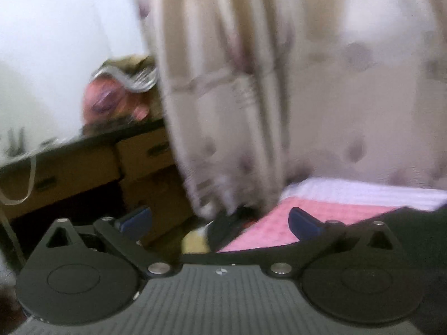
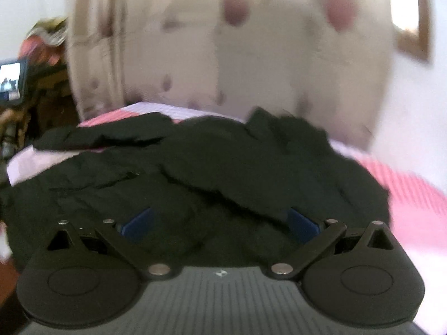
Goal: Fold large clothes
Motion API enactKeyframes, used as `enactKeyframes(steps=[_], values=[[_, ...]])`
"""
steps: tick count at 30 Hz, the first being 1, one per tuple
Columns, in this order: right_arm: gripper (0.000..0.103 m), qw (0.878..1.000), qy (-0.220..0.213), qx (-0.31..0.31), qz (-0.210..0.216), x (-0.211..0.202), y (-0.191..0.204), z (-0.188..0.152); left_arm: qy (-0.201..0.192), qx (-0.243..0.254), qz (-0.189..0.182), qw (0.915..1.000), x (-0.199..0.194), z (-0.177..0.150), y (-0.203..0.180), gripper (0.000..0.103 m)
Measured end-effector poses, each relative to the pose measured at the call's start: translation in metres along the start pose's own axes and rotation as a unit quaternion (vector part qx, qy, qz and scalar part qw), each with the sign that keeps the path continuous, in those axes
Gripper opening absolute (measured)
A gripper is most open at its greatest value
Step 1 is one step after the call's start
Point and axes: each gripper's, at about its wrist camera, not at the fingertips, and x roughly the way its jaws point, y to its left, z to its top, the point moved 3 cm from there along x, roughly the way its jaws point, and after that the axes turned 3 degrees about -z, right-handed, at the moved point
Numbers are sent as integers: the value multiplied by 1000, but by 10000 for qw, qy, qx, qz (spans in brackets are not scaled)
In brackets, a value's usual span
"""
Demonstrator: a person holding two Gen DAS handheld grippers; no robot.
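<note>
A large black garment (image 2: 212,167) lies crumpled and spread on a bed with a pink and white striped cover (image 2: 419,195). In the right wrist view my right gripper (image 2: 220,223) is open and empty, just above the garment's near edge, with its blue fingertips (image 2: 303,224) wide apart. In the left wrist view my left gripper (image 1: 220,220) is open and empty, off the bed's left corner. Only a dark corner of the garment (image 1: 413,223) shows there at the right. Both views are blurred.
A cream curtain (image 1: 237,83) with purple spots hangs behind the bed. A wooden desk with drawers (image 1: 83,164) stands at the left, with a pile of coloured cloth (image 1: 120,95) on top. A small lit screen (image 2: 11,81) is at the far left.
</note>
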Motion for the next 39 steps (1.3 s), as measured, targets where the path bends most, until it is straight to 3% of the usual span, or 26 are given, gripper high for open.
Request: enactKeyframes(steps=[3, 6, 10, 14, 15, 17, 18, 20, 23, 24, 27, 31, 34, 36, 39], values=[[103, 9988, -104, -484, -33, 41, 20, 12, -95, 443, -610, 9971, -44, -29, -25, 103], [103, 9964, -47, -847, -66, 86, 37, 14, -124, 697, -1063, 9918, -61, -50, -43, 103], [103, 9924, 95, -1189, -297, 126, 48, 10, 166, 746, -1366, 9877, -72, -86, -58, 103], [99, 9780, 51, -1968, -695, 156, 60, 6, 460, 652, -1538, 9849, -79, -116, -63, 103], [91, 9748, 7, -2113, -713, 161, 60, 5, 511, 645, -1568, 9842, -79, -121, -63, 103], [10, 9745, 251, -2111, -717, 172, 49, 9, 565, 688, -1548, 9839, -81, -127, -63, 102], [9, 9766, 315, -1974, -792, 172, 37, 13, 525, 712, -1542, 9841, -84, -127, -61, 102], [9, 9830, -21, -1542, -994, 147, 1, 25, 349, 725, -1601, 9838, -94, -121, -55, 102], [9, 9860, -455, -618, -1480, 76, -77, 39, 53, 681, -1711, 9829, -113, -105, -50, 103], [9, 9817, -650, -306, -1762, 38, -109, 38, -26, 633, -1744, 9826, -119, -100, -53, 103], [9, 9578, -888, 334, -2712, -57, -188, 15, -259, 544, -1966, 9786, -134, -86, -62, 103], [11, 9274, -291, 1396, -3459, -124, -294, -63, -421, 617, -2347, 9692, -142, -84, -95, 103], [14, 9040, 279, 2450, -3492, -137, -356, -143, -338, 712, -2527, 9643, -139, -95, -125, 103], [17, 8905, 507, 3011, -3375, -138, -376, -185, -202, 835, -2555, 9630, -136, -108, -138, 103], [26, 8609, 197, 4242, -2803, -150, -383, -237, -34, 864, -2636, 9607, -135, -126, -136, 103]])
